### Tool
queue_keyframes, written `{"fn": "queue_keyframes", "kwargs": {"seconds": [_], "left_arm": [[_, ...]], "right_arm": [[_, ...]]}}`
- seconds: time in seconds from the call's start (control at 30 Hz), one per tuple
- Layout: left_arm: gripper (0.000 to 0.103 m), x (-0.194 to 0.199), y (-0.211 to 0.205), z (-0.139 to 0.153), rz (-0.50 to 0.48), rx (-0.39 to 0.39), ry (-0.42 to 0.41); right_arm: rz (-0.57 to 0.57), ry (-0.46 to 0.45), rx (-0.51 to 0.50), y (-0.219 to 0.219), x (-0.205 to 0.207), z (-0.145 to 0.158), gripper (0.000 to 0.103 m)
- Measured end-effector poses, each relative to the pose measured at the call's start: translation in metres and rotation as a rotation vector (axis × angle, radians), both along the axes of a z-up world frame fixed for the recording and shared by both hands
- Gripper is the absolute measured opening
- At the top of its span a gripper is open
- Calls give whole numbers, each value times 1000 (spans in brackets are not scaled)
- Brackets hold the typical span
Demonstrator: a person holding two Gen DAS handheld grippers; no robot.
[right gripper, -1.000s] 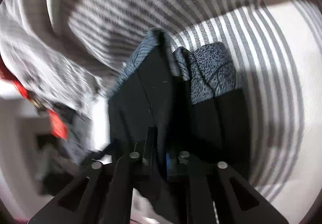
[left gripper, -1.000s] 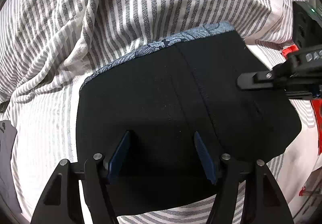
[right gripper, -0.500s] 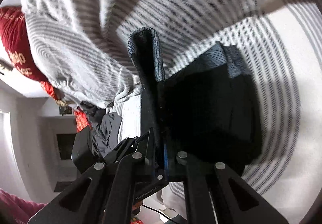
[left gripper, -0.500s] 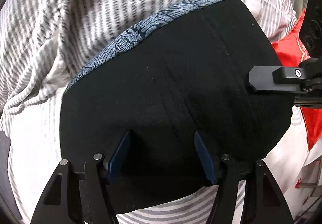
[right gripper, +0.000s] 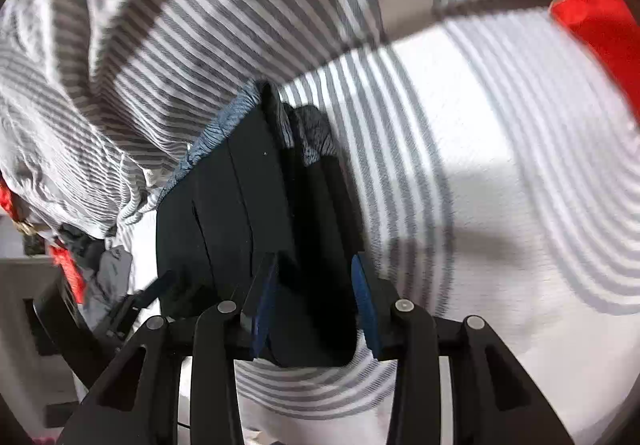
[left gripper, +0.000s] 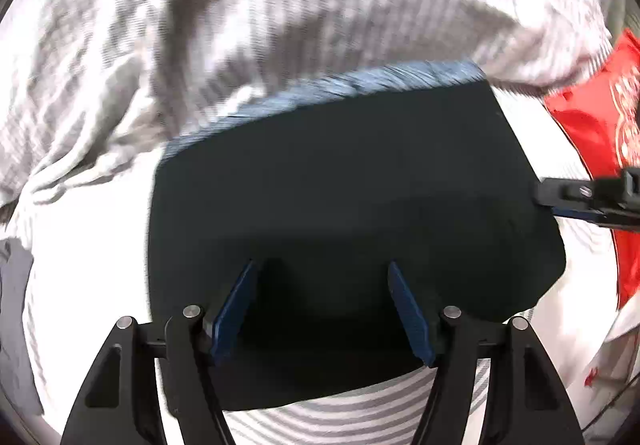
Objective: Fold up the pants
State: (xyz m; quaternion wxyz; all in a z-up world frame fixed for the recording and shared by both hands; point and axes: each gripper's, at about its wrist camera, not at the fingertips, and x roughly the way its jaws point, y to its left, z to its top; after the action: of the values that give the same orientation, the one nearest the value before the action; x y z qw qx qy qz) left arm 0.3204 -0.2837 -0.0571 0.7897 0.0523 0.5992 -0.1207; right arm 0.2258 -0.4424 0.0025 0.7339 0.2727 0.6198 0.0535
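Note:
The folded black pants (left gripper: 340,185) with a blue patterned waistband (left gripper: 340,85) lie on striped bedding (left gripper: 280,5). My left gripper (left gripper: 321,263) points down at them, open wide, its blue pads apart over the near part of the black cloth. In the right wrist view the pants (right gripper: 224,205) show their stacked layers edge-on. My right gripper (right gripper: 315,257) has its jaws opening, with a black fold between the pads, which stand clear of it. That gripper's tip (left gripper: 560,201) shows at the pants' right edge. One left finger (right gripper: 136,301) shows at lower left.
Rumpled grey-and-white striped bedding (right gripper: 480,165) surrounds the pants. A red cloth (left gripper: 592,117) lies at the right, also seen as the red cloth (right gripper: 600,25) at upper right. Grey garments (right gripper: 112,265) are piled at the bed's left side, and a grey cloth (left gripper: 12,305) lies at the left edge.
My right gripper was shut on a raised fold of the pants; its jaws have now come apart and it has drawn back toward the pants' edge. The left gripper stays open.

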Motion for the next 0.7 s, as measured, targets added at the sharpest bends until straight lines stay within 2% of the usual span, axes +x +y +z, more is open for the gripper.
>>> {"fn": "queue_keyframes", "kwargs": {"seconds": [0.07,0.13,0.27,0.33,0.37,0.43,0.53,0.7], "left_arm": [[69,4,17,1,40,-2,6],[69,10,28,-5,72,-2,21],[70,22,35,-26,115,20,74],[83,24,33,-32,115,23,57],[86,23,33,-33,109,22,54],[99,23,29,-40,80,29,61],[102,26,27,-45,63,38,54],[102,28,31,-46,61,7,64]], "right_arm": [[14,-43,-24,0,-5,12,41],[35,-75,-23,4,-7,21,33],[109,-64,-69,34,2,17,32],[137,-29,-107,46,9,0,32],[147,-10,-127,51,10,-10,32],[121,-1,-126,50,12,-24,32],[82,-7,-87,42,12,-26,31],[119,-10,-117,45,13,-24,32]]}}
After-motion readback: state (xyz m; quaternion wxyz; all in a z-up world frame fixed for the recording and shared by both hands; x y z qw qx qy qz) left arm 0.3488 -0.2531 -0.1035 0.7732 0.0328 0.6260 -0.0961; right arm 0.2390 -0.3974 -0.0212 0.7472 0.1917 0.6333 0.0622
